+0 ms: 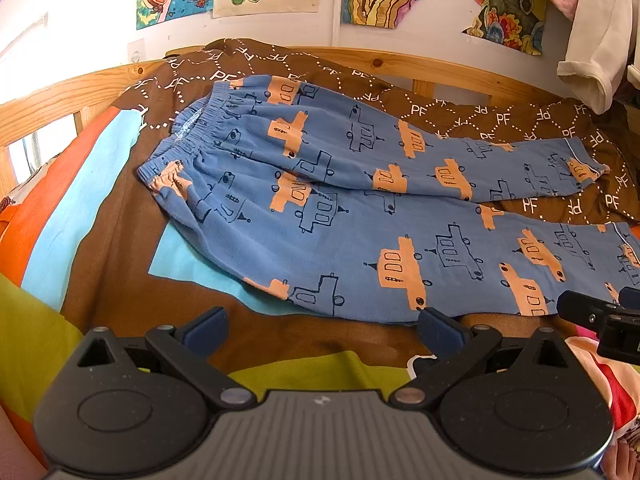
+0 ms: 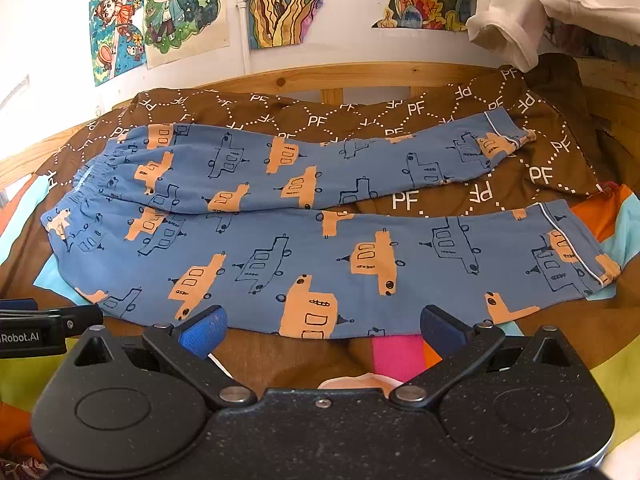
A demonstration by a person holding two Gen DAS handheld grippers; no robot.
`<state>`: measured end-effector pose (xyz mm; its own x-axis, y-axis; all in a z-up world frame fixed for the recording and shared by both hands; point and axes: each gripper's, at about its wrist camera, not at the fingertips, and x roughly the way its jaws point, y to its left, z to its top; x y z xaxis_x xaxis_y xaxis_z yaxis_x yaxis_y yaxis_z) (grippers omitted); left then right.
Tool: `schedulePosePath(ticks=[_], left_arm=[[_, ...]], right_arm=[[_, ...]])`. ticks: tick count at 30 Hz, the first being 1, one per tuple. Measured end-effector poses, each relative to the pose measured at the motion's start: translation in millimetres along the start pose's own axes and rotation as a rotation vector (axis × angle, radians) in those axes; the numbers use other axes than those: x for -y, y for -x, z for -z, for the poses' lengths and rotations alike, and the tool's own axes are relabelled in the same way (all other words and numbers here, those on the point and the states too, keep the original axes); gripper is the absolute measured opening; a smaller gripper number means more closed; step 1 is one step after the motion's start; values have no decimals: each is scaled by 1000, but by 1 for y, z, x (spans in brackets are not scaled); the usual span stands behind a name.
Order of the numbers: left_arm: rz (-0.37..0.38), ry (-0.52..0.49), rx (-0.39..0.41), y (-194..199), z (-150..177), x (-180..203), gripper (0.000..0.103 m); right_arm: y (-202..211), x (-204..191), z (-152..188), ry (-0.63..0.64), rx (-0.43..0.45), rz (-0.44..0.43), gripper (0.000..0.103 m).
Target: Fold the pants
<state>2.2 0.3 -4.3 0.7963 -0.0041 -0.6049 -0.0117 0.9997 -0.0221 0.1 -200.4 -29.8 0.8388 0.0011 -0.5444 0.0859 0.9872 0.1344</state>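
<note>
Blue pants (image 1: pixel 344 216) with orange and outlined boat prints lie spread flat on the bed, waistband at the left, both legs running right, slightly apart. They also show in the right wrist view (image 2: pixel 320 248). My left gripper (image 1: pixel 324 326) is open and empty, just in front of the near leg's edge. My right gripper (image 2: pixel 322 326) is open and empty, at the near leg's front edge, touching nothing. The right gripper's tip shows at the right of the left wrist view (image 1: pixel 600 312); the left gripper's tip shows at the left of the right wrist view (image 2: pixel 48 320).
The pants rest on a multicoloured bedspread (image 1: pixel 80 208) and a brown "PF" blanket (image 2: pixel 440 192). A wooden bed rail (image 1: pixel 440 68) runs behind. Posters hang on the wall (image 2: pixel 184 12). White and pink clothes hang at the upper right (image 1: pixel 592 52).
</note>
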Motion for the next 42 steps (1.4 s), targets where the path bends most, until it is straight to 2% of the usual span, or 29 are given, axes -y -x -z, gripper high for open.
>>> schedulePosePath(ticks=[36,42], left_arm=[[-4,5,-9,-2,3,0,103],[46,41,-35,-6,0,-3,103]], right_arm=[[-3,1,3,-10,-10,0,102],[-5,1,1,-4,-11,-4,102]])
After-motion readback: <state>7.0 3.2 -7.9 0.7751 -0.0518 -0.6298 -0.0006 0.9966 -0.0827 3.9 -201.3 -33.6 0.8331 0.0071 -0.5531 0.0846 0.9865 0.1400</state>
